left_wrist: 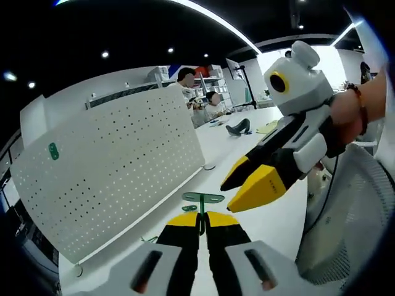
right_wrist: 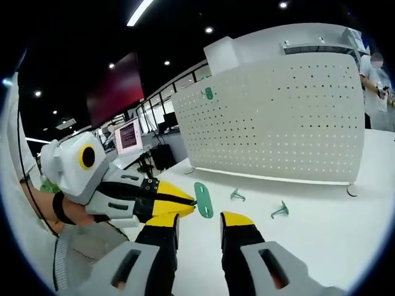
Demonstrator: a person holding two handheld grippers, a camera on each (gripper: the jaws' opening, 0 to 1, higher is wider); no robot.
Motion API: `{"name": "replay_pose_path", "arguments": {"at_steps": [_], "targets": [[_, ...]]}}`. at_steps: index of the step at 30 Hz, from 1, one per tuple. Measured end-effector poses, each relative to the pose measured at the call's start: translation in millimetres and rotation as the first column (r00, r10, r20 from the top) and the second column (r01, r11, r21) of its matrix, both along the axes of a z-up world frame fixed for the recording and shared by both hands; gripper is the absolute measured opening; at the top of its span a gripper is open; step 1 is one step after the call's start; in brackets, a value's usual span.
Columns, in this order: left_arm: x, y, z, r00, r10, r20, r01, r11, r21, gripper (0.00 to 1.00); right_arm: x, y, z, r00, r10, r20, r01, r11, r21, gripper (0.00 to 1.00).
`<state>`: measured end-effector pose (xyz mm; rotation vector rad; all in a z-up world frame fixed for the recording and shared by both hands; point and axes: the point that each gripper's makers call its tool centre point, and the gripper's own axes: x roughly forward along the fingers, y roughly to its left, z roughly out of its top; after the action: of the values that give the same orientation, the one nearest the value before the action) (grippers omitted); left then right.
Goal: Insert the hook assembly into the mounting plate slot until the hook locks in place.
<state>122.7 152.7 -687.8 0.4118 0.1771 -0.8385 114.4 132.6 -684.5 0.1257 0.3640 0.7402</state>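
My left gripper is shut on the stem of a green hook piece. In the right gripper view the same piece shows as a green oval plate at the tips of the left gripper, which comes in from the left. My right gripper stands open just below that plate with nothing between its jaws. In the left gripper view the right gripper hangs just right of the held piece. A white pegboard stands upright on the table with a small green plate fixed high on it.
Two loose green hooks lie on the white table before the board. A black object sits farther back. People work at the far end, a monitor stands behind, and a mesh chair is close by.
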Motion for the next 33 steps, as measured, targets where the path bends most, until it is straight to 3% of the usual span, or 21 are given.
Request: {"name": "replay_pose_path", "arguments": {"at_steps": [14, 22, 27, 33], "targets": [[-12.6, -8, 1.9, 0.999, -0.041, 0.006, 0.041, 0.999, 0.013, 0.03, -1, -1, -2.8, 1.000, -0.005, -0.016, 0.005, 1.000, 0.003, 0.09], [-16.2, -13, 0.9, 0.998, -0.058, 0.013, 0.057, 0.997, 0.054, 0.03, -2, -2, -4.8, 0.999, 0.014, 0.034, -0.009, 0.992, -0.125, 0.06], [-17.6, -14, 0.0, 0.998, -0.062, 0.010, 0.061, 0.996, 0.068, 0.03, -3, -4, -8.8, 0.997, 0.034, 0.073, -0.014, 0.967, -0.256, 0.03], [-20.7, -20, 0.8, 0.997, -0.079, 0.006, 0.079, 0.996, 0.047, 0.04, 0, -7, -12.2, 0.997, 0.000, 0.083, 0.027, 0.946, -0.322, 0.01]]}}
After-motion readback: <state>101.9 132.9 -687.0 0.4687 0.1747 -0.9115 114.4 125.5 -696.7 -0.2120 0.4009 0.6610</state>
